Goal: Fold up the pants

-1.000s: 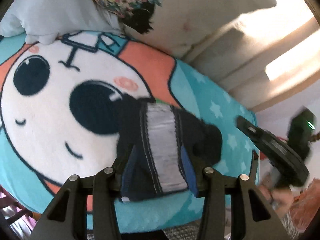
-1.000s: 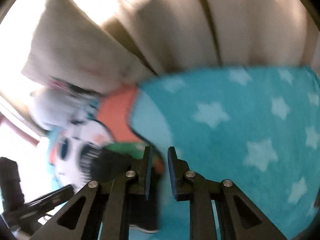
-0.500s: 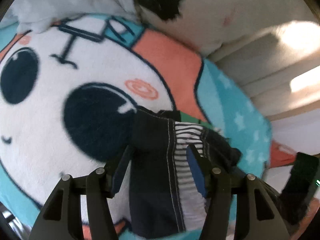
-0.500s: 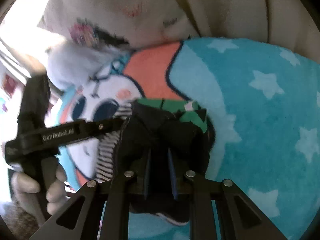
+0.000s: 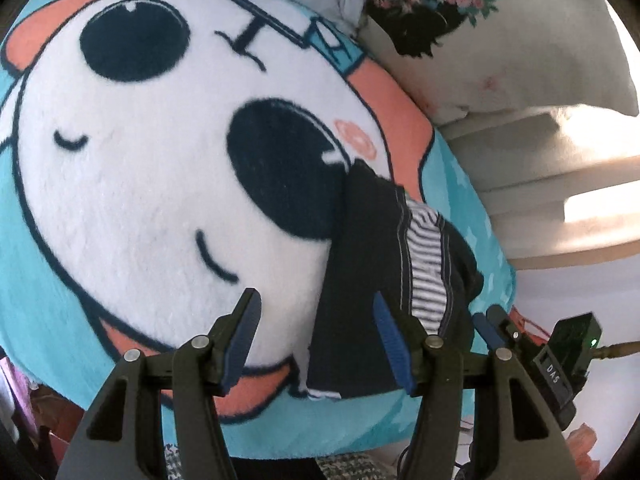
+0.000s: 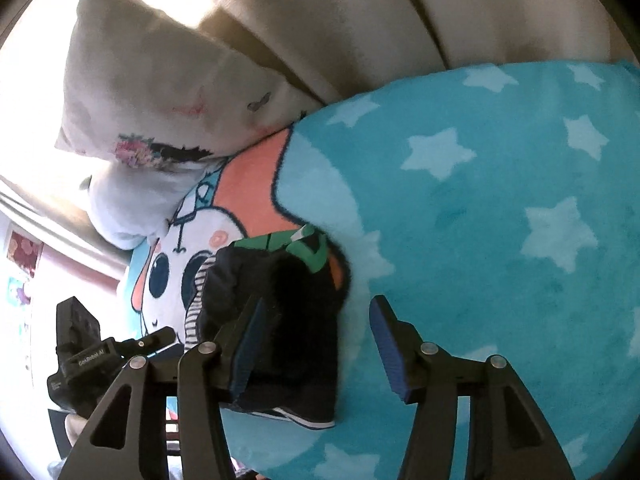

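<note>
The pants (image 5: pixel 372 280) lie in a small dark bundle on the blanket (image 5: pixel 140 200), the fluffy blue one with stars and a big white cartoon face. The blanket covers what looks like a bed. The bundle sits right where the white face meets the blue star part.

The left tool (image 5: pixel 316 340) is spread wide and holds nothing. The pants lie in front of it and a little to its right, and its right finger shows in front of the dark cloth. The bundle is long and thin here, and its long side runs away from the tool, toward the pillows (image 5: pixel 500 52). A stripy black and white band runs down that long side.

The right tool (image 6: pixel 316 340) is spread wide too, and empty. The pants (image 6: pixel 276 316) lie in front of it and a little to its left, with a green bit at the far end. Its left finger looks to be on or just over the cloth, but the dark cloth makes it hard to be sure.

Both tools are very near the bundle, one on each side. The pants look mostly folded. There are no boxes or baskets to be seen.
</note>
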{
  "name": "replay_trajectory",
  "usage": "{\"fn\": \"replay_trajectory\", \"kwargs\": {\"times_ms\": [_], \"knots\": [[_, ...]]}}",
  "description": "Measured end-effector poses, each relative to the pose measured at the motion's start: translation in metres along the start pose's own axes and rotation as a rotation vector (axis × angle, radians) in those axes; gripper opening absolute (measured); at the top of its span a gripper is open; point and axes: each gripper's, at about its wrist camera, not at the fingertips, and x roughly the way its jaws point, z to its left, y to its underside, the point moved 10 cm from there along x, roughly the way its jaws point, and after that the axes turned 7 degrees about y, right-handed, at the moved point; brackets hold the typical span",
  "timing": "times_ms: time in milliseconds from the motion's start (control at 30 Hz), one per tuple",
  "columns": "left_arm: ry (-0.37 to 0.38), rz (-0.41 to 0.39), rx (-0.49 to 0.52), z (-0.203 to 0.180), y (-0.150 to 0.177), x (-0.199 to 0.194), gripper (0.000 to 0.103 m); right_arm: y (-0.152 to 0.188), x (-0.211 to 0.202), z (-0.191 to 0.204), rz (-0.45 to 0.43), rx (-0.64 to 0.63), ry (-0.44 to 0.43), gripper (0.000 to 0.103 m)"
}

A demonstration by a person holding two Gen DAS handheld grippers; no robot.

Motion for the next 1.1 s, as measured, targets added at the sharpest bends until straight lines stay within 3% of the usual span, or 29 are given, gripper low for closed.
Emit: {"fn": "replay_trajectory", "kwargs": {"times_ms": [400,567,667,733,833,967,1100], "knots": [[-0.210,-0.047,0.156,-0.030,0.015,-0.019,0.057,0.015,0.002,-0.014,0.003,-0.001,0.082,0.062],[-0.303,-0.038,0.229,-0.026,0.013,0.003,0.057,0.006,-0.008,0.018,-0.117,-0.208,0.164,0.062],[-0.377,0.003,0.279,-0.016,0.023,0.024,0.058,0.020,0.013,0.022,-0.065,-0.267,0.194,0.062],[-0.414,-0.015,0.347,-0.019,0.026,0.026,0.058,0.030,0.026,0.017,-0.023,-0.274,0.217,0.062],[-0.387,-0.018,0.325,-0.018,0.025,0.021,0.058,0.029,0.027,0.010,-0.022,-0.257,0.224,0.070],[-0.320,-0.047,0.268,-0.020,0.023,0.001,0.058,0.019,0.011,0.006,-0.064,-0.188,0.186,0.070],[-0.377,-0.126,0.323,-0.032,0.017,-0.020,0.058,0.017,0.001,0.002,-0.099,-0.164,0.212,0.070]]}}
